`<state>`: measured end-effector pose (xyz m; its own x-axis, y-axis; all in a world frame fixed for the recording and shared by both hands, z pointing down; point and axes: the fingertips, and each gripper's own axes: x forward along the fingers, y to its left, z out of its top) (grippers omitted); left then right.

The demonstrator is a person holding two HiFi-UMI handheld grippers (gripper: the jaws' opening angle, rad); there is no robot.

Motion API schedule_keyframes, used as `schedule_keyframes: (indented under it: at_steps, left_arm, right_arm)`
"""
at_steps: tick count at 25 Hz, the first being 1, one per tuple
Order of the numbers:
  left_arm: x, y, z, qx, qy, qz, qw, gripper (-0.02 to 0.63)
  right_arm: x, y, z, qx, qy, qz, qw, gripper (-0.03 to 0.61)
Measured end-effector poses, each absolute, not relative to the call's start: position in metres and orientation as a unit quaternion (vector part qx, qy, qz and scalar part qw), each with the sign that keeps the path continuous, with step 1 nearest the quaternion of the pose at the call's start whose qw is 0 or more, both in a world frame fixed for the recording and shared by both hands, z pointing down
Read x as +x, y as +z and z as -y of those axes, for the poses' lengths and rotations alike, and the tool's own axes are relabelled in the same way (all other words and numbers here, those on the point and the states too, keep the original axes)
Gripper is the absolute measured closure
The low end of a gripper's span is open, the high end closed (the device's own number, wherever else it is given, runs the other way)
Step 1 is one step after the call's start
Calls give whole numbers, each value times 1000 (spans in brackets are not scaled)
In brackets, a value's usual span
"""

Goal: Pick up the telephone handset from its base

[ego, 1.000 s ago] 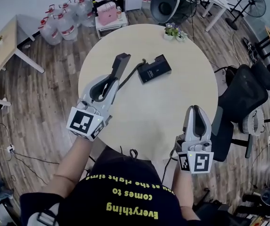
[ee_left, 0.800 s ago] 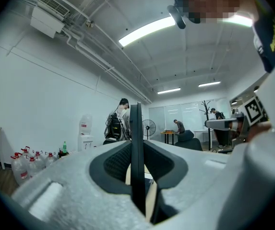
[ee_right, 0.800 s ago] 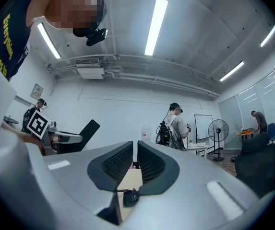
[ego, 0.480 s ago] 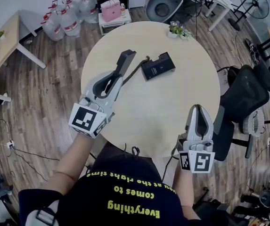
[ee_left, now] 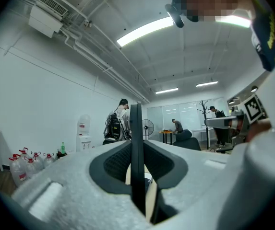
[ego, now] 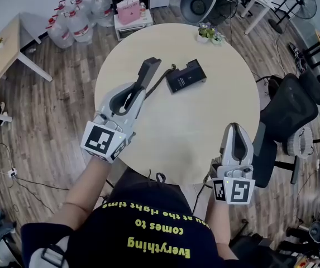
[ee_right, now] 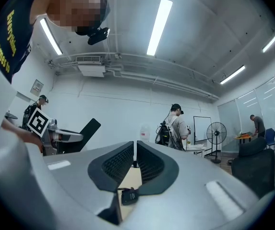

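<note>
The black telephone handset (ego: 148, 73) hangs lifted over the round table (ego: 204, 127), clamped between the fingers of my left gripper (ego: 139, 89), which is shut on it. A dark cord (ego: 162, 82) runs from it to the black base (ego: 185, 77) lying on the table to its right. In the left gripper view the handset (ee_left: 137, 147) shows edge-on as a dark vertical bar between the pads. My right gripper (ego: 235, 128) hovers at the table's near right edge, jaws nearly together with nothing between them (ee_right: 134, 158). The right gripper view also catches the raised handset (ee_right: 83, 130) at the left.
A small potted plant (ego: 207, 33) stands at the table's far edge. A black office chair (ego: 285, 113) sits close on the right. Water bottles (ego: 76, 21) and a pink bag (ego: 128, 11) are beyond the table, a wooden desk (ego: 0, 60) to the left.
</note>
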<state>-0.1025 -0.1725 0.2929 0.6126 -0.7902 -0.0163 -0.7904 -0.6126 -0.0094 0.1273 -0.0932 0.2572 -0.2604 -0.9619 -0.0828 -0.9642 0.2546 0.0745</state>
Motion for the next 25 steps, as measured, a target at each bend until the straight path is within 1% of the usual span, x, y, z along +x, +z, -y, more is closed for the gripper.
schedule_keyframes:
  at_steps: [25]
  left_arm:
    - [-100, 300, 177, -899, 0, -437, 4, 535]
  right_arm:
    - [130, 263, 92, -616, 52, -786, 0, 546]
